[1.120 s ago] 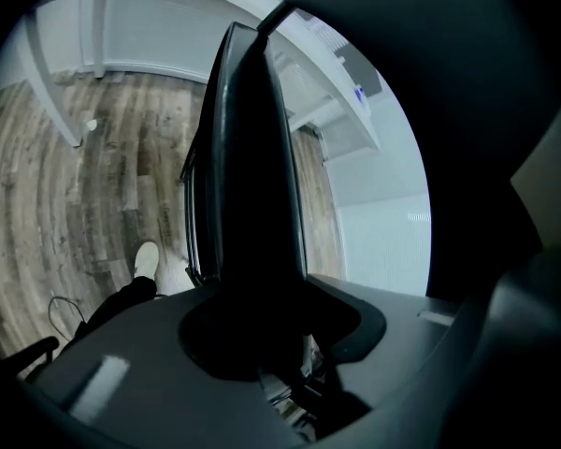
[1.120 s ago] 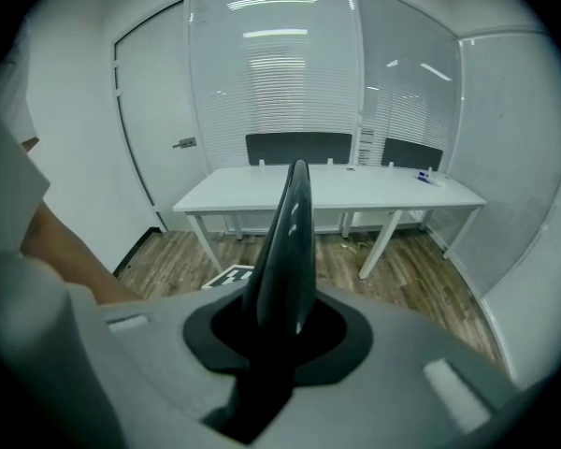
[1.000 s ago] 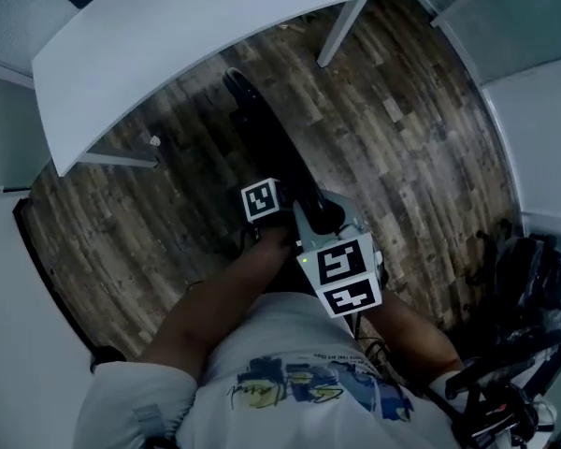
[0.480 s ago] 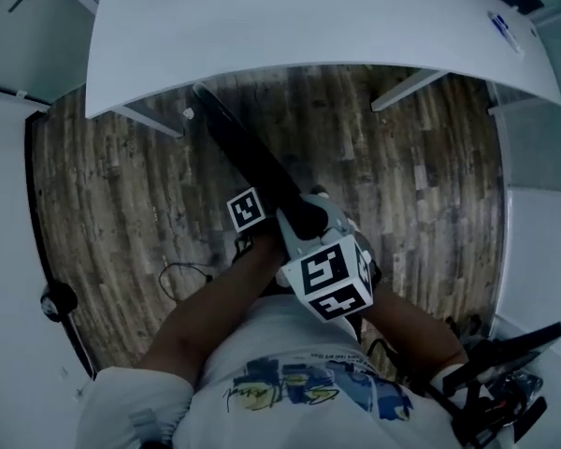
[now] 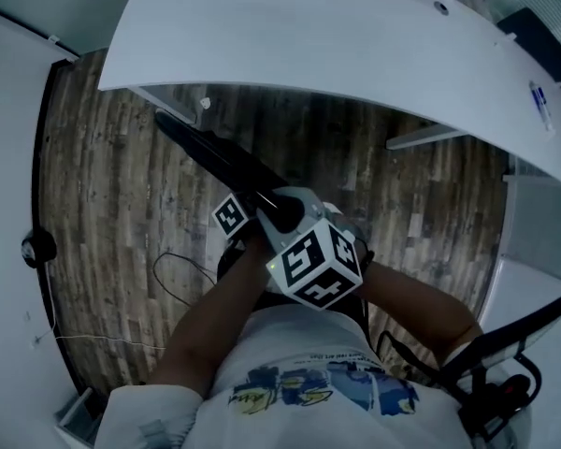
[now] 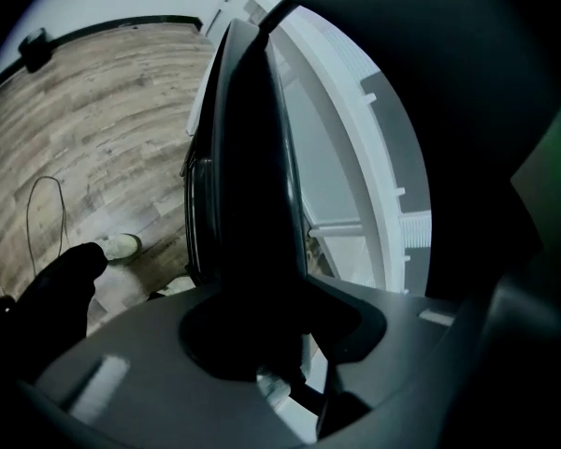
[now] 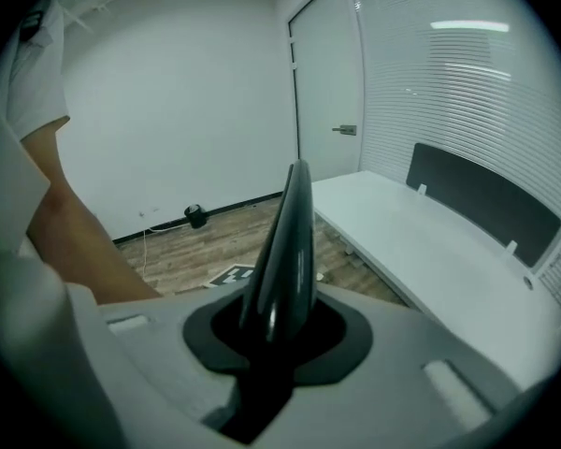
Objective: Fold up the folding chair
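The folding chair (image 5: 215, 157) is black and folded flat. In the head view it slants from my hands up and left toward the table's edge. My left gripper (image 5: 246, 221) is shut on its near end, its marker cube just left of the chair. My right gripper (image 5: 288, 211) is shut on the same end from the right, under its big marker cube. In the left gripper view the dark chair (image 6: 252, 185) fills the left gripper's (image 6: 262, 340) throat. In the right gripper view the chair's glossy edge (image 7: 285, 251) rises out of the right gripper (image 7: 273, 337).
A long white curved table (image 5: 309, 54) with white legs (image 5: 428, 138) spans the far side, above a wooden floor (image 5: 103, 204). A thin cable (image 5: 168, 274) lies on the floor at left. Black equipment (image 5: 505, 382) stands at lower right. A shut door (image 7: 327, 82) is in the far wall.
The chair and both grippers have swung to the left together and rolled. The chair's far end now points at the table's left leg instead of straight ahead. Both grips are unchanged.
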### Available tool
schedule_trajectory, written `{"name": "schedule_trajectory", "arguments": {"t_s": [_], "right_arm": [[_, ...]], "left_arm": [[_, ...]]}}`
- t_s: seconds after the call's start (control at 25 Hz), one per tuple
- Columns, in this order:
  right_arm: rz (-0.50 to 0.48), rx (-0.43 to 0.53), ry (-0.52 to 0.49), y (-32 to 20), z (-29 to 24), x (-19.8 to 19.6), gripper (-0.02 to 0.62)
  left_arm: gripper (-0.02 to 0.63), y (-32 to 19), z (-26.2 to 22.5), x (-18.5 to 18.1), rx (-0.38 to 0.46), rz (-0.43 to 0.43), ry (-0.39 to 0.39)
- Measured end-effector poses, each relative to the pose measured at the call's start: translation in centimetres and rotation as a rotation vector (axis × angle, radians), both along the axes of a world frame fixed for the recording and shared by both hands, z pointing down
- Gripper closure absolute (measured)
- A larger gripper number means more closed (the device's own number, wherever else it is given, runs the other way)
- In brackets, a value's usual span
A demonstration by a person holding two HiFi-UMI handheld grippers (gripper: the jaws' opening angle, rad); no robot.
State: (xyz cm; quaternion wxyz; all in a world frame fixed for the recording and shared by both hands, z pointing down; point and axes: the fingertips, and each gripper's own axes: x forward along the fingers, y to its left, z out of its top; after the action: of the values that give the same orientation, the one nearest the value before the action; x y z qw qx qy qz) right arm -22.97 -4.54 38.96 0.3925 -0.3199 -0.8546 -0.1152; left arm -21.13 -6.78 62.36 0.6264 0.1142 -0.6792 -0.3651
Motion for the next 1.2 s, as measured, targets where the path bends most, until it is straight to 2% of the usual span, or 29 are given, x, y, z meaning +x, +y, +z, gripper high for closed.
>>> {"name": "schedule_trajectory", "arguments": {"t_s": [0.24,0.4,0.8,1.2], "right_arm": [[-0.158,0.001,0.002,-1.9,0.7,-1.7,0.530],[-0.238,-0.009,0.002,-3.5,1.2,-2.9,0.531],[-0.348,-0.058,0.042,-8.9,3.6,-7.3,0.532],[-0.450,-0.068,0.031,-10.0,3.4,-9.2,0.532]], "left_arm": [[0.474,-2.2,0.9,-2.1,0.002,-0.157,-0.002],[0.476,-3.6,1.5,-3.1,-0.006,-0.228,0.006],[0.476,-8.3,3.7,-6.6,-0.021,-0.321,0.058],[0.474,-9.9,3.4,-8.8,0.005,-0.385,0.067]]}}
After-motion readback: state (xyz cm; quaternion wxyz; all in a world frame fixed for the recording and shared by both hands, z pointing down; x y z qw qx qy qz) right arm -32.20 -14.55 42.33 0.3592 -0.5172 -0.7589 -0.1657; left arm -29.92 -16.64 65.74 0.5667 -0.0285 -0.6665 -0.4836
